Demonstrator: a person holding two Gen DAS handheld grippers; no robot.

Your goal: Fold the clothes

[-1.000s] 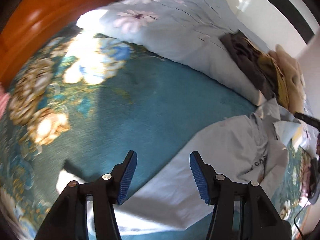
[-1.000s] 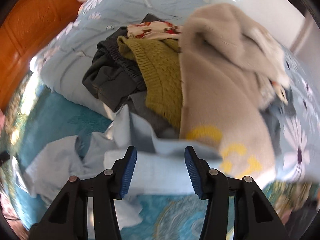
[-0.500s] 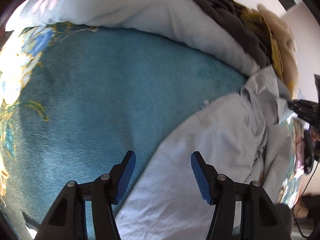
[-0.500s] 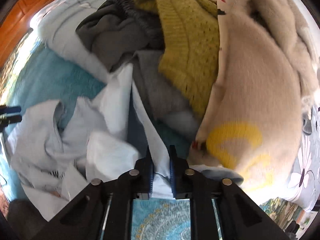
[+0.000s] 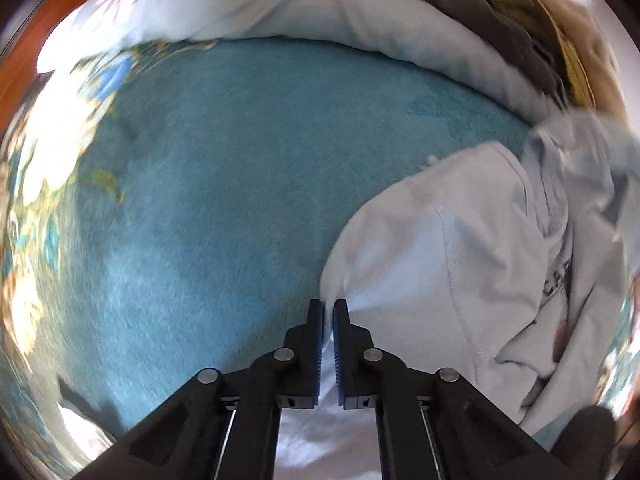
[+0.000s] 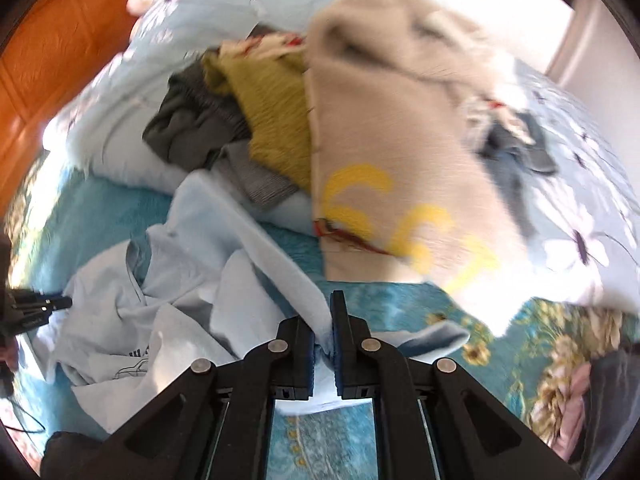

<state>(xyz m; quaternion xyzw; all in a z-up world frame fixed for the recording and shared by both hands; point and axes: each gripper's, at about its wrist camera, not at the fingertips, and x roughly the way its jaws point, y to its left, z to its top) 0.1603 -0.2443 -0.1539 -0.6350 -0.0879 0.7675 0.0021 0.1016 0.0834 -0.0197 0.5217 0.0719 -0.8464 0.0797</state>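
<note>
While both fingers pairs clench, left gripper (image 5: 328, 312) pinching pale blue garment (image 5: 440, 264) edge, right gripper (image 6: 324, 320) grasping its fold.

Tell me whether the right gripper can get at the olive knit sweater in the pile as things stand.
Probably not yet. The right gripper has its jaws shut on the pale blue shirt, so it is occupied. The olive knit sweater lies partly under the beige fleece garment.

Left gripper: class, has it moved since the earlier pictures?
Yes. The left gripper has come in over the edge of the pale blue shirt, off the teal blanket, and its fingers have just closed on that edge.
</note>
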